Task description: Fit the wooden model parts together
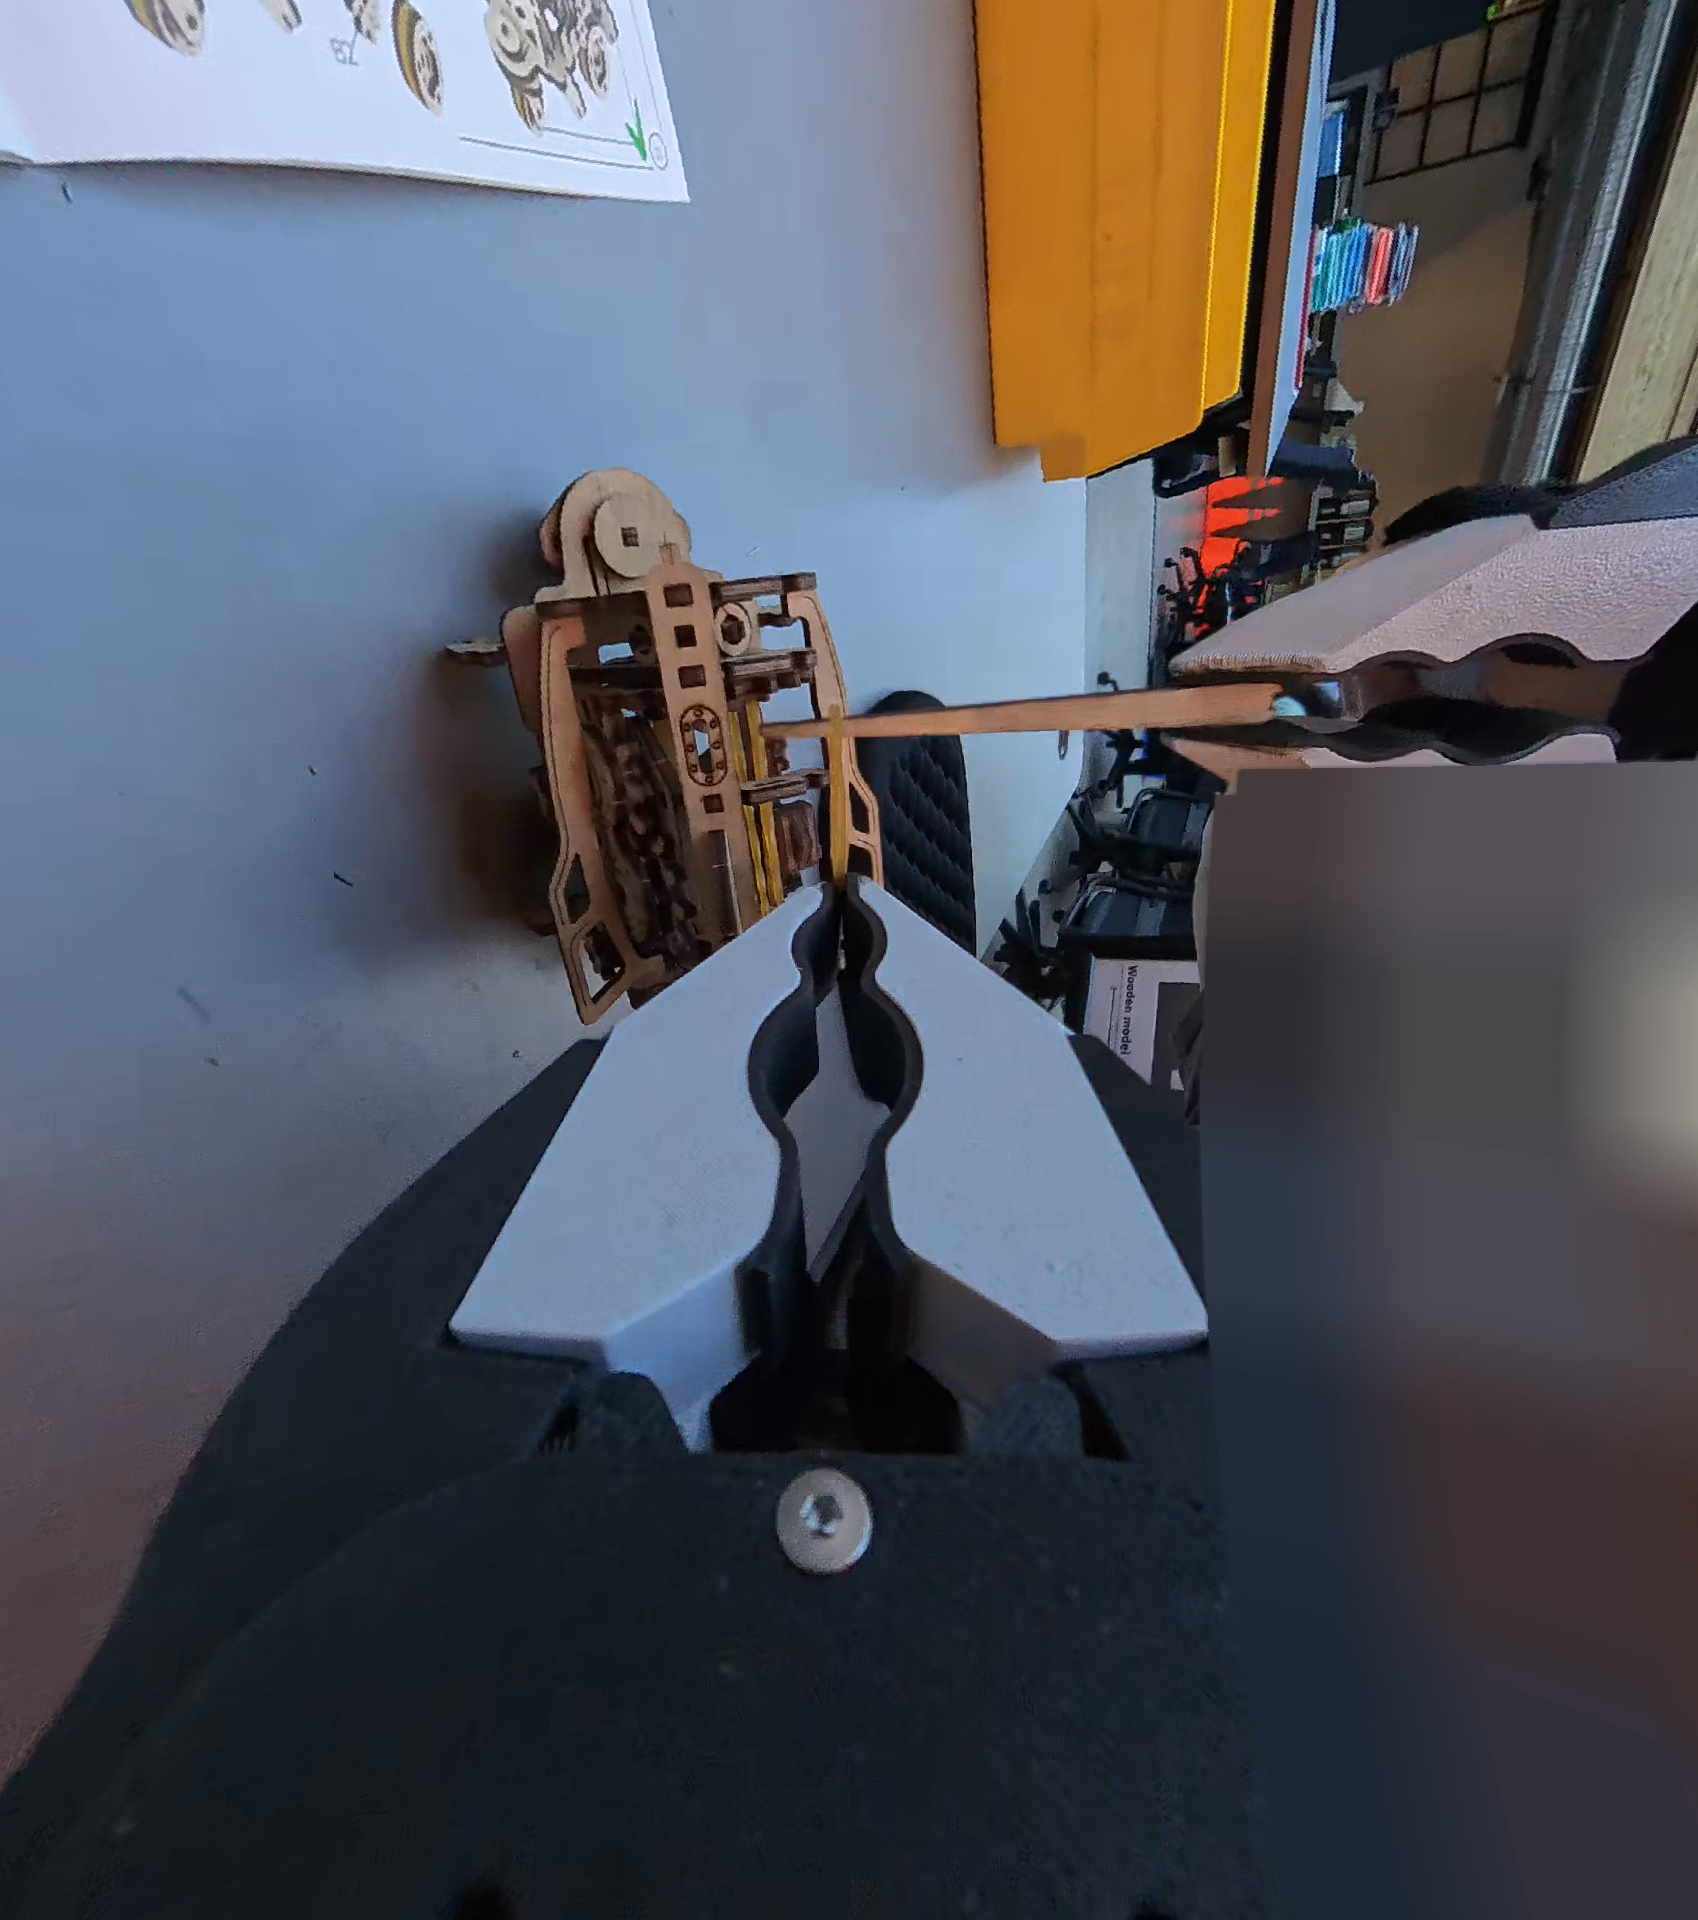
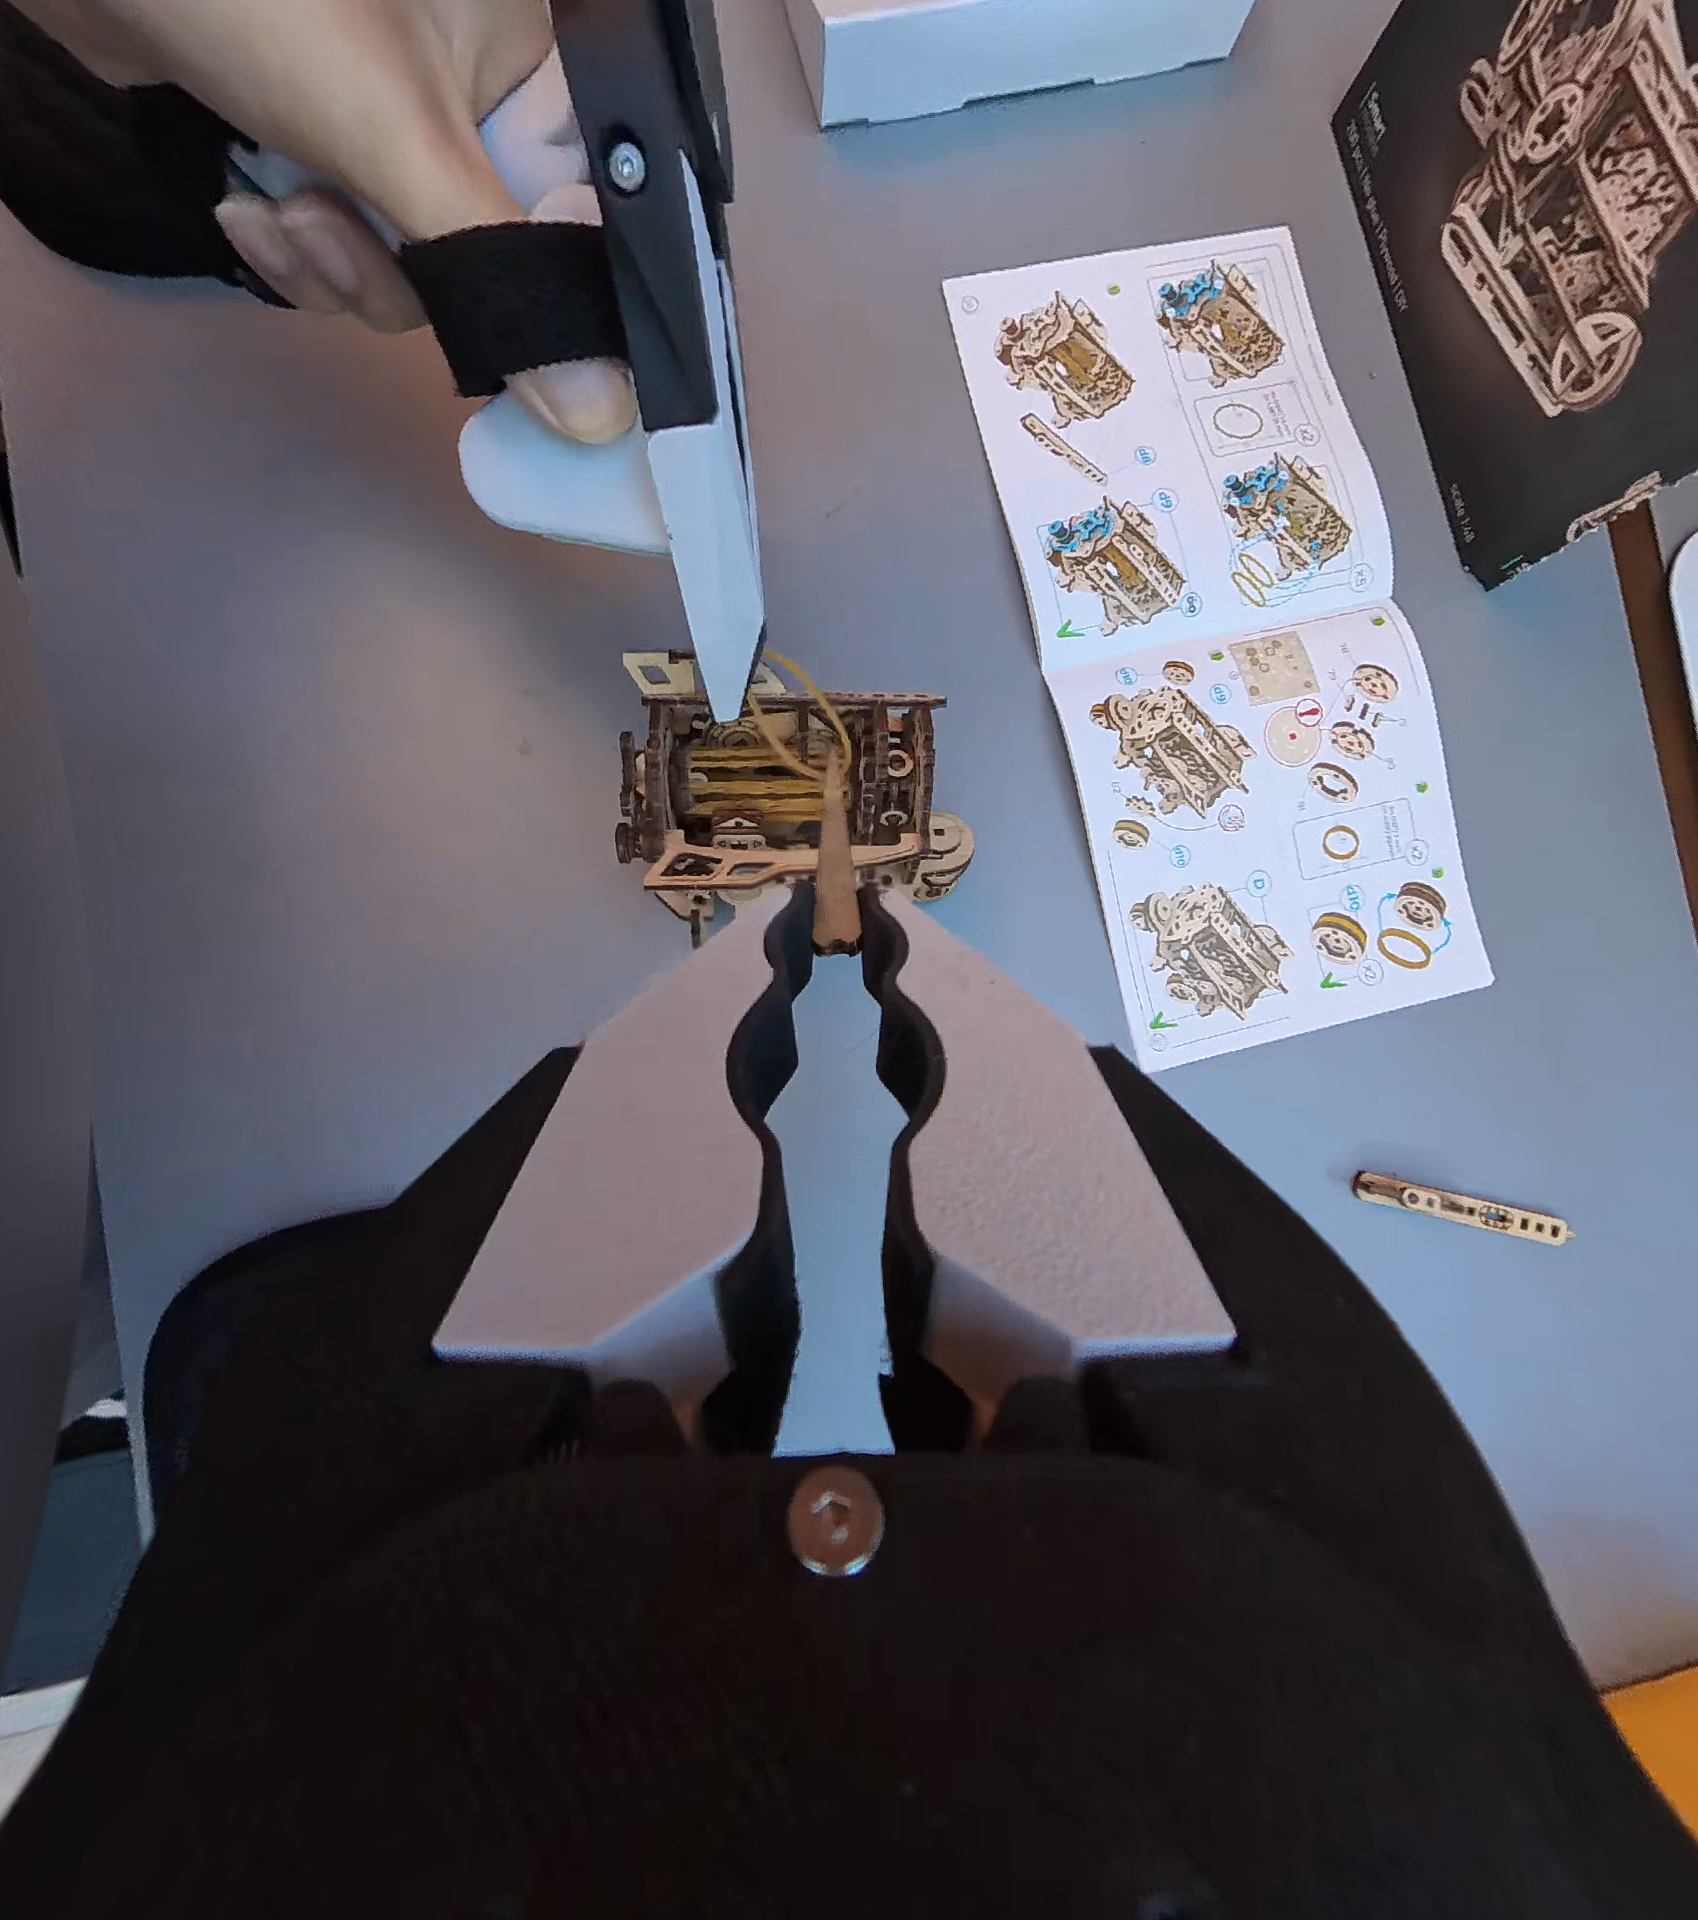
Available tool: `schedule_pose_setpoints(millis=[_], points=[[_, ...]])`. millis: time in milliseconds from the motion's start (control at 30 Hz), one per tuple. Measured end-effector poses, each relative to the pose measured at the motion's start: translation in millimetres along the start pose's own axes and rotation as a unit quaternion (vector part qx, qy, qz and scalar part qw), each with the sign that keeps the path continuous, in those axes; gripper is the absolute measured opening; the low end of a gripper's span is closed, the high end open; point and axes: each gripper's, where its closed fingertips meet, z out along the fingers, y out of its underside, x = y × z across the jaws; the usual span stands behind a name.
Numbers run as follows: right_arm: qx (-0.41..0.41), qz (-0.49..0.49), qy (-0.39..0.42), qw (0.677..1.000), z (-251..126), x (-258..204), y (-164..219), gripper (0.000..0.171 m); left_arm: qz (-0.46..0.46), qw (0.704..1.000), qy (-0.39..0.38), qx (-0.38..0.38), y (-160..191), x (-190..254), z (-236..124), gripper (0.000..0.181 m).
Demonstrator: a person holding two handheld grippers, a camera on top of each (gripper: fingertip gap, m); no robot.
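Observation:
A partly built wooden model (image 1: 689, 769) (image 2: 783, 790) stands on the grey table, with yellow rubber bands wound inside it. My left gripper (image 1: 840, 894) is shut on a yellow rubber band (image 1: 837, 800) that stretches up from the model. In the right wrist view the left gripper (image 2: 736, 686) comes down onto the model's top with the band (image 2: 809, 717) looped beside it. My right gripper (image 2: 834, 920) is shut on a pointed wooden stick (image 2: 834, 852) whose tip reaches into the model by the band. The stick (image 1: 1021, 715) also shows in the left wrist view.
An open instruction sheet (image 2: 1219, 644) lies right of the model. A loose wooden strip (image 2: 1463, 1207) lies at the right near the table's edge. The dark kit box (image 2: 1593, 260) and a white box (image 2: 1011, 52) sit at the back. A yellow bin (image 1: 1115, 229) stands beyond. The gap from one gripper's tips to the other's is roughly 8 cm.

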Motion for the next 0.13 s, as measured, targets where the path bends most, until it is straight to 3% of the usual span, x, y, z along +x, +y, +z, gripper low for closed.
schedule_pose_setpoints(millis=[33, 133], points=[[-0.004, -0.009, 0.002, 1.000, 0.8, 1.2, 0.7, 0.007, -0.006, 1.000, 0.000, -0.001, 0.5, -0.2, 0.4, 0.000], [0.001, -0.036, -0.005, 0.999, 1.9, -2.2, -2.8, 0.007, -0.024, 1.000, 0.007, 0.006, -1.7, 2.7, 0.8, 0.000]])
